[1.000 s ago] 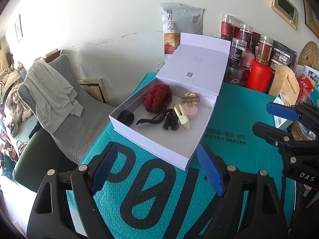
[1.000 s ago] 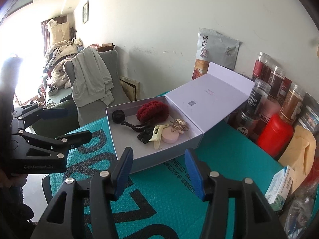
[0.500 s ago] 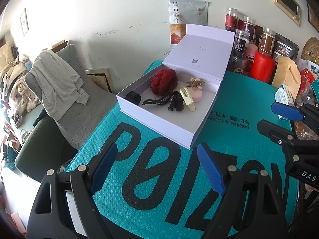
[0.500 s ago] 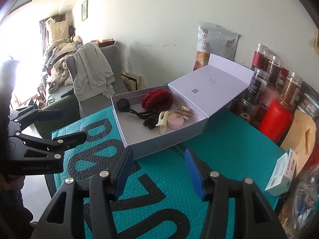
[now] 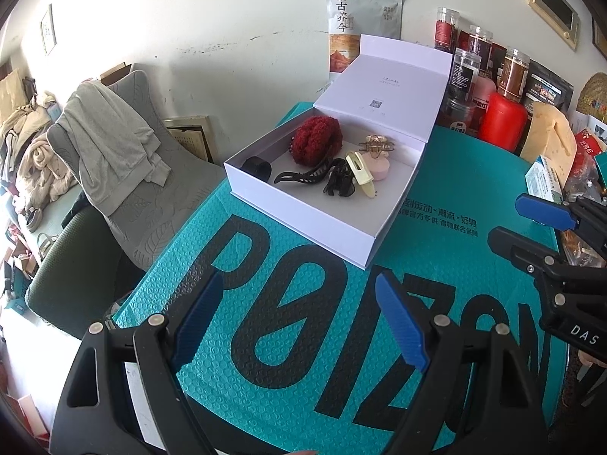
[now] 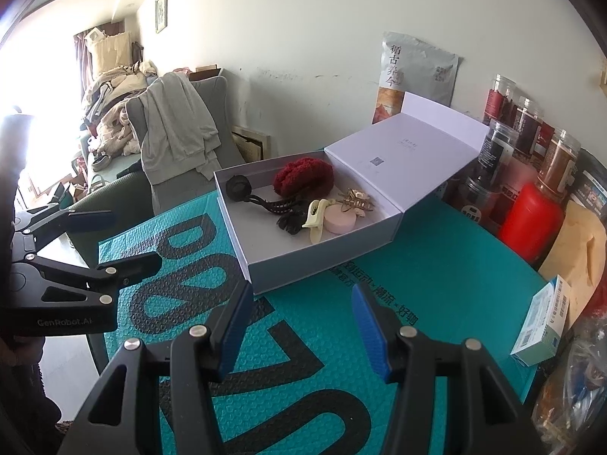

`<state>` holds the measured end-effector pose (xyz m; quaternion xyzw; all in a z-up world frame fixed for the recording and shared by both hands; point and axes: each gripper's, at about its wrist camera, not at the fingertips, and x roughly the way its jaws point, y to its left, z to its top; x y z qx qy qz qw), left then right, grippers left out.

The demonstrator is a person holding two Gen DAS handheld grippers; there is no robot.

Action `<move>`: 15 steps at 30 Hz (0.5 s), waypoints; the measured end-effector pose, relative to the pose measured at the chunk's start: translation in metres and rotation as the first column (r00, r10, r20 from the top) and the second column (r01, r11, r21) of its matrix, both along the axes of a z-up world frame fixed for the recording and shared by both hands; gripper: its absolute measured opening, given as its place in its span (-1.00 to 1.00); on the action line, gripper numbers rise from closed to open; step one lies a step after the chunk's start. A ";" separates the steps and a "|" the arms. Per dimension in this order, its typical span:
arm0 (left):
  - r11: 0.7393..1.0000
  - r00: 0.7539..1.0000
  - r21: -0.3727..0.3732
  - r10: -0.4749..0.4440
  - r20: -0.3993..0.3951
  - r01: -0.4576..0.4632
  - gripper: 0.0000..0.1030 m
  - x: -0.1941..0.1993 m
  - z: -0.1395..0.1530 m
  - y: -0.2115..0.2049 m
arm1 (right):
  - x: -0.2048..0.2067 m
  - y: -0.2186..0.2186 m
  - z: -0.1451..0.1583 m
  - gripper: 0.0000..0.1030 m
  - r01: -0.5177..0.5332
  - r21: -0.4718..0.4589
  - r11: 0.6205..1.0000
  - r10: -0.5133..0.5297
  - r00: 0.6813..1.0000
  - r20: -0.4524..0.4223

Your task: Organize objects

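the left gripper [image 5: 294,320] was held low over the teal bubble mailer [image 5: 303,341], its blue fingers spread wide apart with nothing between them, and the right gripper [image 6: 301,328] was held likewise, fingers apart and empty. the white box [image 5: 303,223] was seen lying ahead of both, on the far part of the mailer, with its hinged lid [image 5: 390,83] standing open and leaning back toward the jars [image 5: 466,76] by the wall. inside were gathered a red scrunchie [image 5: 316,140], a black hair tie [image 5: 257,167] in the left corner, a long black claw clip [image 5: 303,176], a smaller black clip [image 5: 339,184], a cream clip [image 5: 360,172] lying partly over a pink round piece [image 5: 379,167], and a gold clip [image 5: 377,146] near the hinge. nothing loose was seen on the mailer in front of the box, so the accessories were judged to be already packed, and the step in hand was taken to be the closing of the lid, though this cannot be told for certain. for that to be done well, the box would best be steadied at its near wall by one gripper while the lid's free edge was caught by the other and swung forward slowly. care would be wanted that the scrunchie, the tallest piece, was not trapped under the lid, and that the jars just behind the lid were not knocked.
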<state>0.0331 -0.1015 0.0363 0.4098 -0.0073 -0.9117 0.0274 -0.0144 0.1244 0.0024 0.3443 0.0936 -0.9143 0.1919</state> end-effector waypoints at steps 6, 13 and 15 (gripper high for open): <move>1.000 1.000 0.008 0.012 0.015 -0.012 0.59 -0.006 -0.004 -0.003 | -0.005 -0.003 0.000 0.06 -0.005 0.016 1.000 0.005 1.000 0.003; 1.000 1.000 0.010 0.022 0.017 -0.022 0.59 -0.013 -0.003 -0.006 | -0.011 -0.007 0.005 0.06 -0.017 0.021 1.000 0.017 1.000 -0.007; 1.000 1.000 0.017 0.024 0.018 -0.024 0.59 -0.014 -0.003 -0.008 | -0.012 -0.008 0.007 0.06 -0.019 0.022 1.000 0.019 1.000 -0.009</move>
